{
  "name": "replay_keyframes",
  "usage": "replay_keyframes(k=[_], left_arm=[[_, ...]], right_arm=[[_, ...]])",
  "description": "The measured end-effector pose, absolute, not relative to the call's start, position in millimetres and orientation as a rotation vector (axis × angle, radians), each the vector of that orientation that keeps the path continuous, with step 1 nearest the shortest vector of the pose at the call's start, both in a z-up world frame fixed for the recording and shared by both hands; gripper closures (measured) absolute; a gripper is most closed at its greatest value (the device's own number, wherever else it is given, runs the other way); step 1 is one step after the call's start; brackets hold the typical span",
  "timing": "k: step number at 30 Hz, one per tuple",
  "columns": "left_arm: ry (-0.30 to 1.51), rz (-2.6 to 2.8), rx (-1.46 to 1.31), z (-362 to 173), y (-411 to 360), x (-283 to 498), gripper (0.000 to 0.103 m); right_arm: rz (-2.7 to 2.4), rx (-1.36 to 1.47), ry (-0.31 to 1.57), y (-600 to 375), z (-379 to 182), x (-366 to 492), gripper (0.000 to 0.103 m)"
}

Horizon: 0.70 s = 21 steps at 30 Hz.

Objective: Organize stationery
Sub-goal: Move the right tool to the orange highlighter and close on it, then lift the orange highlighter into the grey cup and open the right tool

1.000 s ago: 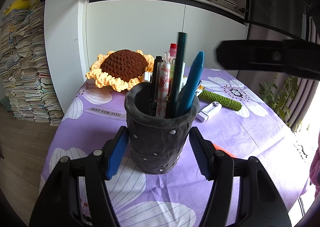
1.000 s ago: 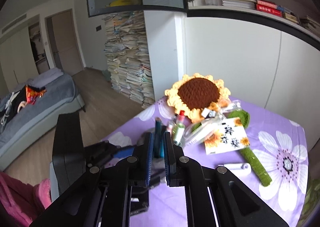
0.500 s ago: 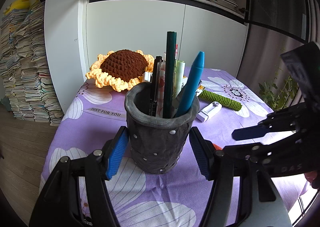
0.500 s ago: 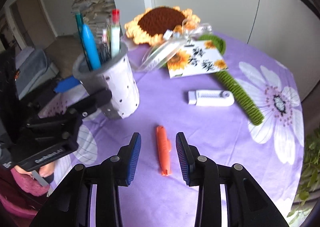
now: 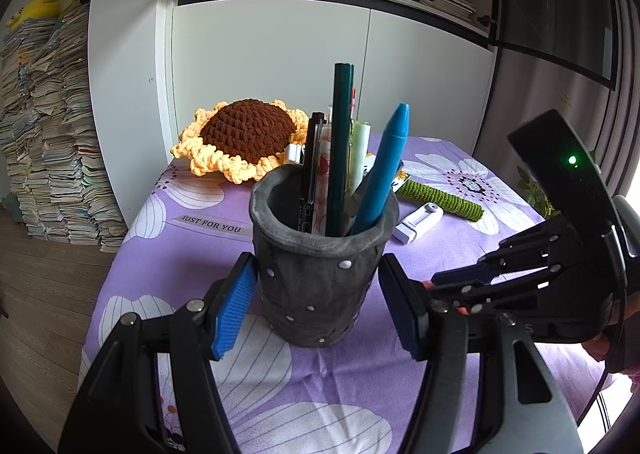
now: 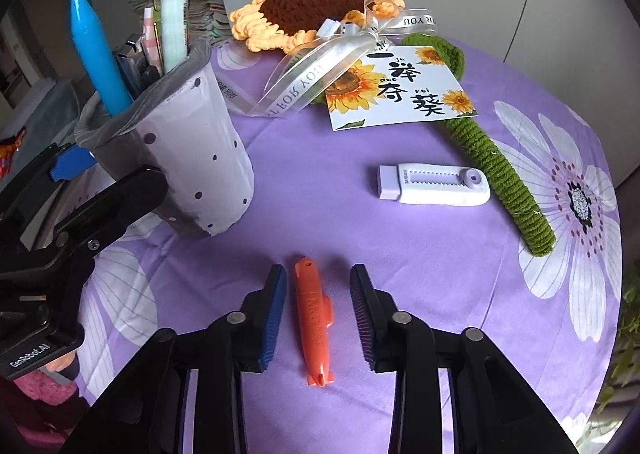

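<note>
A grey dotted pen holder (image 5: pixel 320 274) stands on the purple cloth, holding a blue marker (image 5: pixel 384 170), a dark green pencil (image 5: pixel 340 142) and several pens. My left gripper (image 5: pixel 316 310) is open with a finger on each side of the holder, not touching it. The holder also shows in the right wrist view (image 6: pixel 188 166). An orange pen-like item (image 6: pixel 314 318) lies flat on the cloth between the open fingers of my right gripper (image 6: pixel 318 314), untouched. A white correction tape (image 6: pixel 434 188) lies farther right.
A crocheted sunflower (image 6: pixel 316 6) with green stem (image 6: pixel 504 170), ribbon and a printed card (image 6: pixel 396 90) lies at the back of the table. A white cabinet (image 5: pixel 280 66) stands behind. Book stacks (image 5: pixel 44 134) rise at the left. The table edge is near on the right.
My right gripper has dropped from above the holder to the cloth, opened, and now straddles the orange item. The left gripper and holder have stayed still.
</note>
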<state>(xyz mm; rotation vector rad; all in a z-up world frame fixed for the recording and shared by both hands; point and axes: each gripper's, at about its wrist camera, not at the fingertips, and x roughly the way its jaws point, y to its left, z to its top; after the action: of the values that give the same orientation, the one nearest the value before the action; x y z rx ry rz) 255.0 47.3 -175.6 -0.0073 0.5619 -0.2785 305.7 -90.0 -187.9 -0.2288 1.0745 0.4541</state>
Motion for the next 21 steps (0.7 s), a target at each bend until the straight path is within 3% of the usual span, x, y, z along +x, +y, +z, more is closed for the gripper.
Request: replay_keyframes(k=[8, 21], left_arm=[[0.562, -0.278, -0.007, -176, 47, 255, 0.041], [0.562, -0.278, -0.007, -176, 47, 255, 0.041]], right_arm=[[0.479, -0.152, 1.018, -98, -170, 302, 0.089], [0.737, 0.099, 0.576, -96, -42, 263, 0.089]])
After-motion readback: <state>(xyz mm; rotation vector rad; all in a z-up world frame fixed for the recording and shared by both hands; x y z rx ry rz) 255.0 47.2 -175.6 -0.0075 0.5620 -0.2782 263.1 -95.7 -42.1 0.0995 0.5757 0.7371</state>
